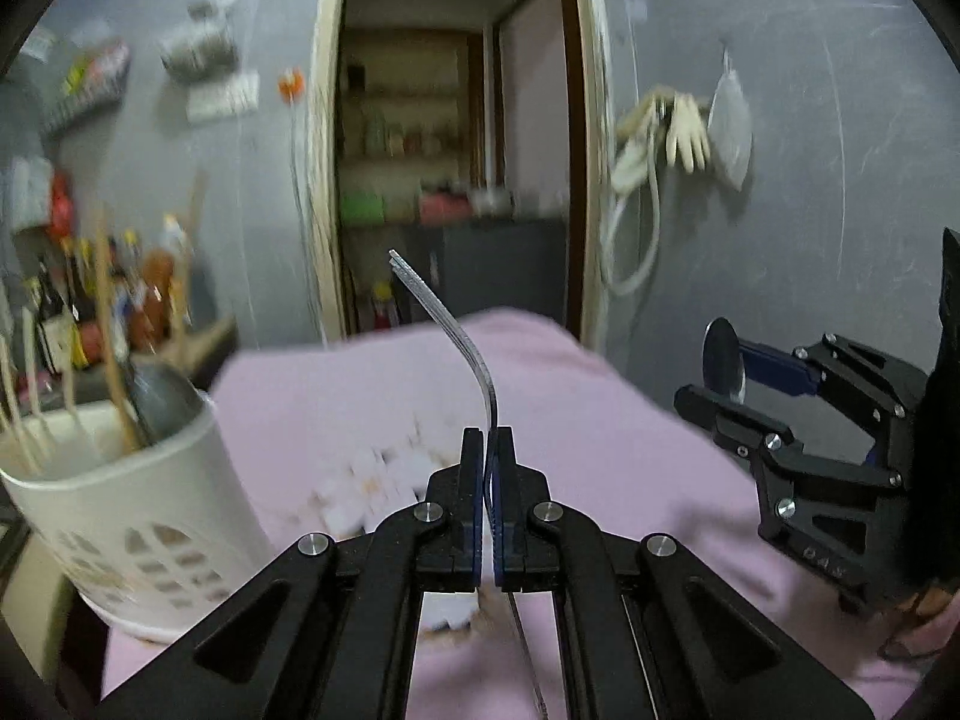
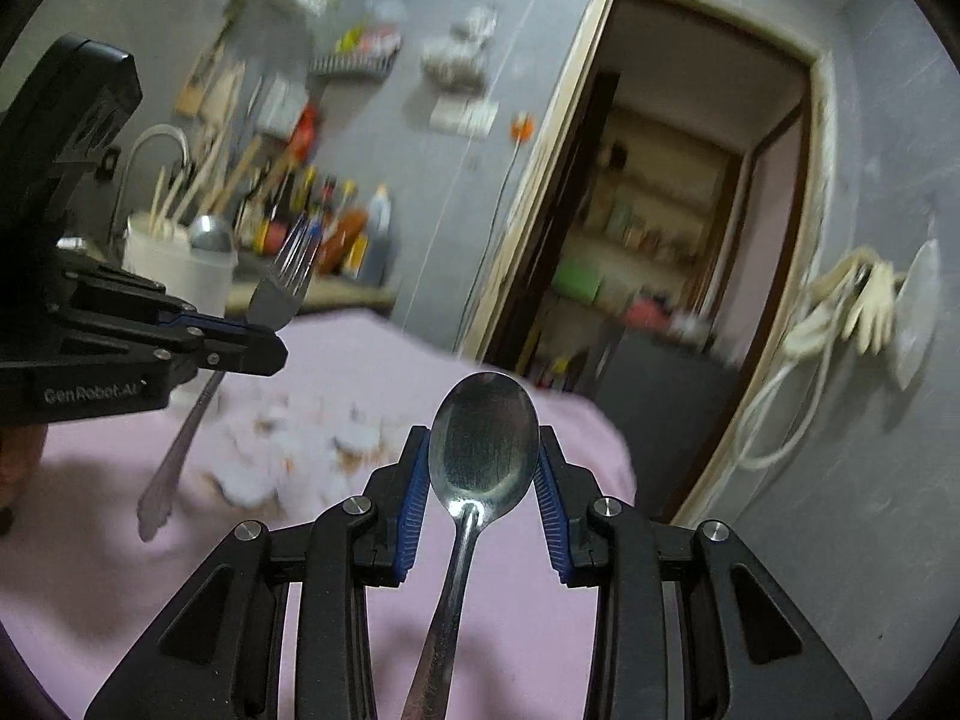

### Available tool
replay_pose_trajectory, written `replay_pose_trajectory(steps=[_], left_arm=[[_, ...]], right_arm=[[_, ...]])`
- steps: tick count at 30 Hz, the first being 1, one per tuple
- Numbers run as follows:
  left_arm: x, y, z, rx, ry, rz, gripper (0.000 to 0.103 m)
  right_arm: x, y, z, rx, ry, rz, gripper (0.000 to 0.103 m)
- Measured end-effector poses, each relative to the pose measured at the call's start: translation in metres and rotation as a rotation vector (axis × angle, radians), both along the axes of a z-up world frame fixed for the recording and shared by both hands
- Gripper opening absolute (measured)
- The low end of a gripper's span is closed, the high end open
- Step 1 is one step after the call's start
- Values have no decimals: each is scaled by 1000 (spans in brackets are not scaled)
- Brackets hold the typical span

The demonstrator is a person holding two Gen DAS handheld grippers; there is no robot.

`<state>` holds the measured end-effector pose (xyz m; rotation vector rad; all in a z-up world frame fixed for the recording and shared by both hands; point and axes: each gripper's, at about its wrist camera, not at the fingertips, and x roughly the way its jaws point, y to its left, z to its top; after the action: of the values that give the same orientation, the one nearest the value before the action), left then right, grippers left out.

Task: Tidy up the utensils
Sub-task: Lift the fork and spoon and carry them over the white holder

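Spoon (image 2: pixel 485 450): steel, bowl up — clamped at its edges by the right tongs (image 2: pixel 483 468), partly open.
Fork (image 1: pixel 462 348): thin, curved, gripped in the fully closed left tongs (image 1: pixel 487 450).

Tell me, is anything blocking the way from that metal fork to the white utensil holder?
Nothing visible does. The left gripper holds the metal fork in the air above the pink cloth; the white slotted plastic utensil holder stands off to its left, already crowded with wooden sticks and a ladle.
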<state>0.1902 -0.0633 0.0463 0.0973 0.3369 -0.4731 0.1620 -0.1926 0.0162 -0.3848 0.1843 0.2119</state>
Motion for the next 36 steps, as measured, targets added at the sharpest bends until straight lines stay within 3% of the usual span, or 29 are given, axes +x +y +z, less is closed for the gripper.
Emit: replay_pose_trajectory(steps=[9, 21, 28, 36], left_arm=[[-23, 29, 28, -100, -258, 177, 1], [-25, 121, 84, -194, -461, 301, 1], [-24, 175, 96, -216, -488, 395, 1], [6, 251, 88, -432, -414, 382, 1]], right_arm=[[-23, 21, 45, 55, -274, -25, 31], [-17, 80, 98, 170, -475, 82, 31], [0, 124, 111, 237, -537, 140, 31], [33, 142, 111, 458, -437, 289, 31]])
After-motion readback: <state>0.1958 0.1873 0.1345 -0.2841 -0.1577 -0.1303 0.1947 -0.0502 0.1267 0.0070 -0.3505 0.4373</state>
